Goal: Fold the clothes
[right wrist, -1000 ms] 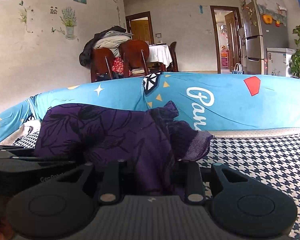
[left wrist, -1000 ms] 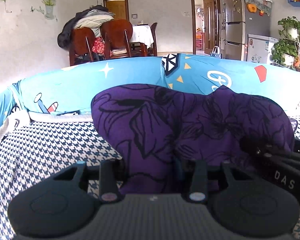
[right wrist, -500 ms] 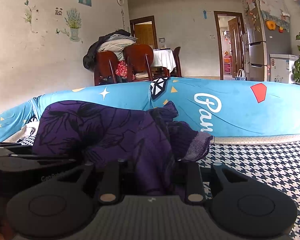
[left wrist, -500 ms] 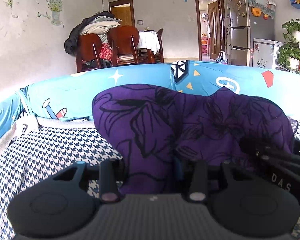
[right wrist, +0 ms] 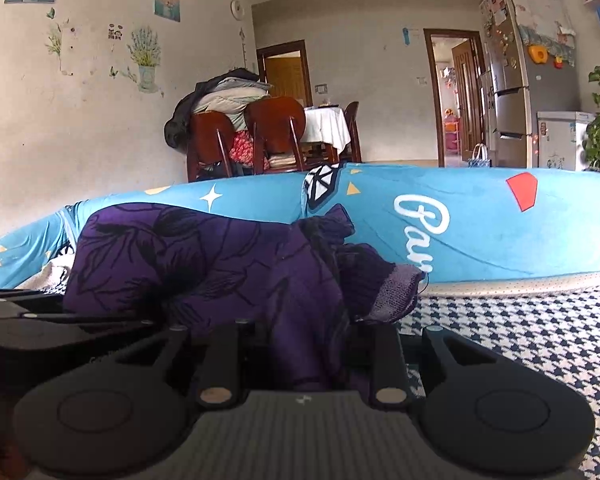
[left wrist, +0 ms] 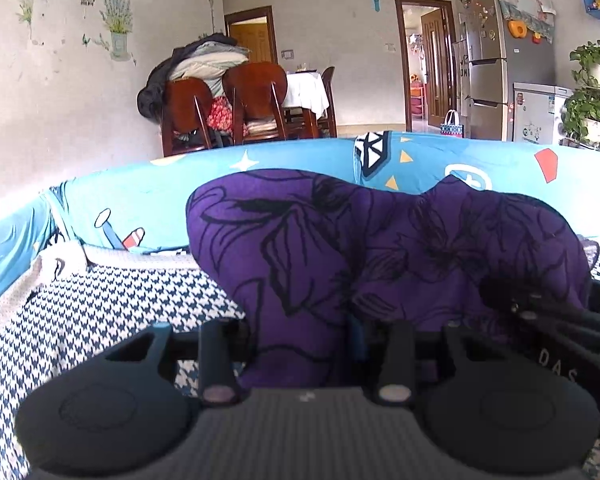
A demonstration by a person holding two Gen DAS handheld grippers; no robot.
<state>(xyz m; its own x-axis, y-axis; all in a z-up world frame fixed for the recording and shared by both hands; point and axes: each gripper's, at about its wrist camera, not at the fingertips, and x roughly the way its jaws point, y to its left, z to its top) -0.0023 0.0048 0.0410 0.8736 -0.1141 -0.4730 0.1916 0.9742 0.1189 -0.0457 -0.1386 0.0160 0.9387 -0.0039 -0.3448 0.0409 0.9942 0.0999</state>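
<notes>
Both claws, left claw (left wrist: pixel 300 344) and right claw (right wrist: pixel 300 352), clamped on purple garment (left wrist: pixel 380 248), bunched above houndstooth cover (left wrist: pixel 100 312). Risk: thin fabric slips, fold goes skewed.

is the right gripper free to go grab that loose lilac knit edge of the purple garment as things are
Probably not right away. The right gripper is already shut on the purple garment, so it must let go first. The lilac knit edge itself lies uncovered beside it, over the houndstooth cover.
</notes>
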